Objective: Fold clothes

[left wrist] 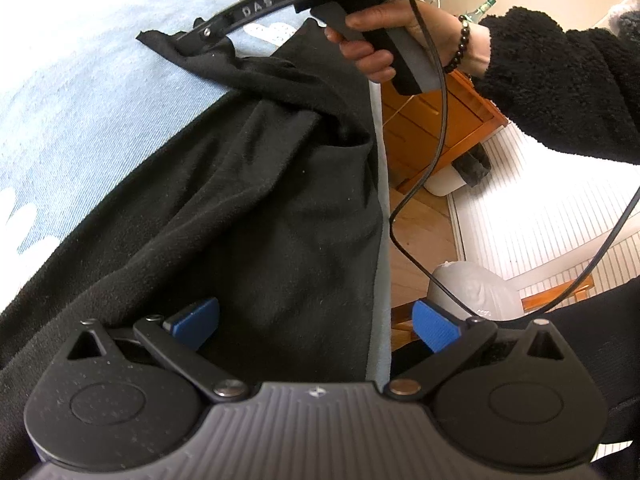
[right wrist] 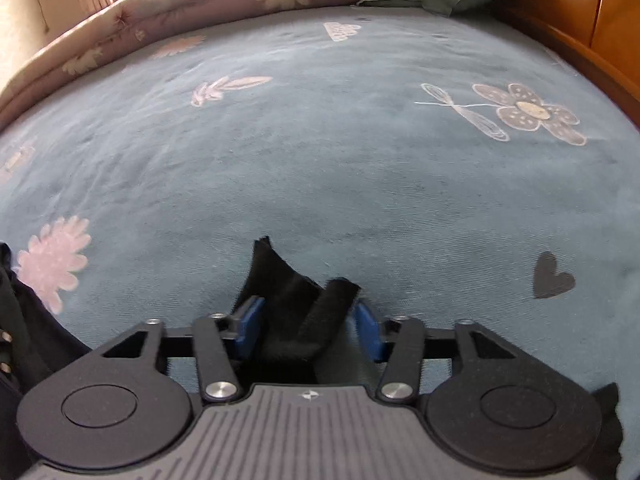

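My right gripper (right wrist: 308, 328) has a corner of the black garment (left wrist: 256, 184) between half-closed jaws; whether they pinch I can't tell. The left gripper (left wrist: 316, 324) hovers spread over cloth on the bed's (right wrist: 320, 140) near edge.

garment (left wrist: 248, 184): matt black fleecy cloth | bedsheet (right wrist: 320, 152): soft blue woven cotton | cabinet (left wrist: 436, 120): glossy wood
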